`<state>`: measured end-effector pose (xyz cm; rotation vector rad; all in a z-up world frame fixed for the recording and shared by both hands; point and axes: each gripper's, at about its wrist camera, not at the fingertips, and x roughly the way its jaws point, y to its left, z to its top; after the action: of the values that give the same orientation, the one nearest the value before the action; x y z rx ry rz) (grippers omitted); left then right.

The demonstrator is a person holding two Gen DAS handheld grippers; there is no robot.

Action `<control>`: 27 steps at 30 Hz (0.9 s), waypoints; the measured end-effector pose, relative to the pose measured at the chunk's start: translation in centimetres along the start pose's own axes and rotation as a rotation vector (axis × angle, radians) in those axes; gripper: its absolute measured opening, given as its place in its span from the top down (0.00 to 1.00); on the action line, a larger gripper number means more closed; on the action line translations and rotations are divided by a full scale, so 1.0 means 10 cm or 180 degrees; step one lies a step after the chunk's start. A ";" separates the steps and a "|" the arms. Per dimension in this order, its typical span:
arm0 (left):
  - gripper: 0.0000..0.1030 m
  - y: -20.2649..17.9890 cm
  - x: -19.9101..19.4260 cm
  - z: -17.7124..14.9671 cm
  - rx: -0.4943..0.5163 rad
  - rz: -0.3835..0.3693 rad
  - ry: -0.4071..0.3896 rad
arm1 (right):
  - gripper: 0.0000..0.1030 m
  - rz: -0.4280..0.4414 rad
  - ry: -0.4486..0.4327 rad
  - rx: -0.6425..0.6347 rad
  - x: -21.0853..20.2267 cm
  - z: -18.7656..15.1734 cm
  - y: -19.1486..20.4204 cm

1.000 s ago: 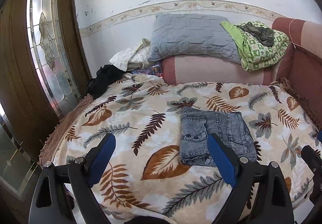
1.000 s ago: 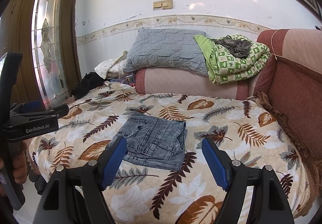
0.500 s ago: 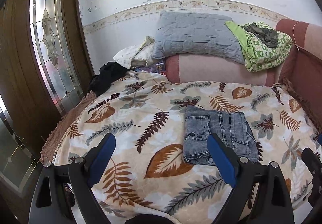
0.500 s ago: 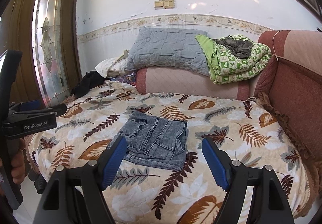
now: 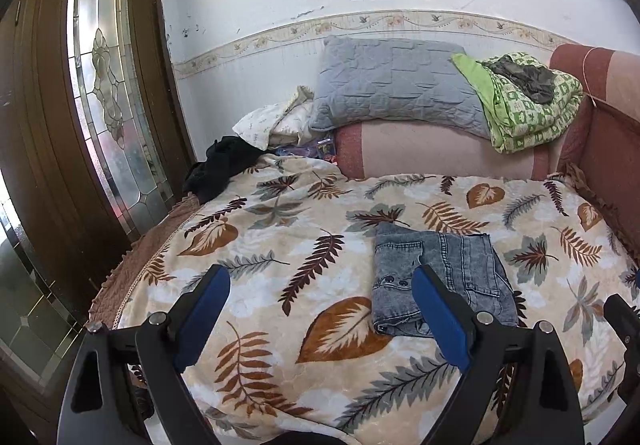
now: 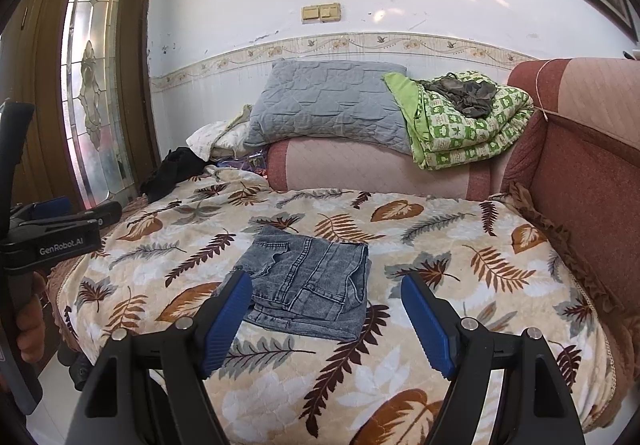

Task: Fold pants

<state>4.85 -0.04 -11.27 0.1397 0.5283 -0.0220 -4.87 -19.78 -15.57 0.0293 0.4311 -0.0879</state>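
Observation:
A pair of grey-blue denim pants (image 5: 440,277) (image 6: 308,281) lies folded into a compact rectangle on the leaf-patterned blanket (image 5: 280,245) (image 6: 460,265) that covers the sofa seat. My left gripper (image 5: 320,285) hovers open in front of the seat, left of the pants, with nothing between its blue pads. My right gripper (image 6: 326,285) is also open and held back from the pants, touching nothing. The left gripper's black body (image 6: 52,237) shows at the left edge of the right wrist view, with a hand below it.
A grey pillow (image 5: 392,85) (image 6: 328,105) and a folded green quilt (image 5: 528,105) (image 6: 468,125) sit on the far armrest. Black clothes (image 5: 224,169) lie at the back left corner. A wooden door with patterned glass (image 5: 108,105) stands left; the red backrest (image 6: 580,165) rises on the right.
The left wrist view has shifted slightly, so the pants sit a little more to the right in it. The pants and both grippers' jaws are unchanged.

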 end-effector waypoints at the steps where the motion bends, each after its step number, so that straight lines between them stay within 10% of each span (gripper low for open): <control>1: 0.10 0.01 0.00 0.00 -0.0005 0.0018 -0.0001 | 0.22 0.0003 0.0001 0.0011 0.00 0.00 -0.01; 27: 0.10 0.16 -0.01 -0.04 -0.0123 -0.0111 0.0056 | 0.22 0.0064 0.0030 -0.0057 0.02 -0.02 0.11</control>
<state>4.66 1.56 -11.42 0.0932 0.5485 -0.0447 -4.66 -18.72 -15.88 0.0166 0.4410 -0.0642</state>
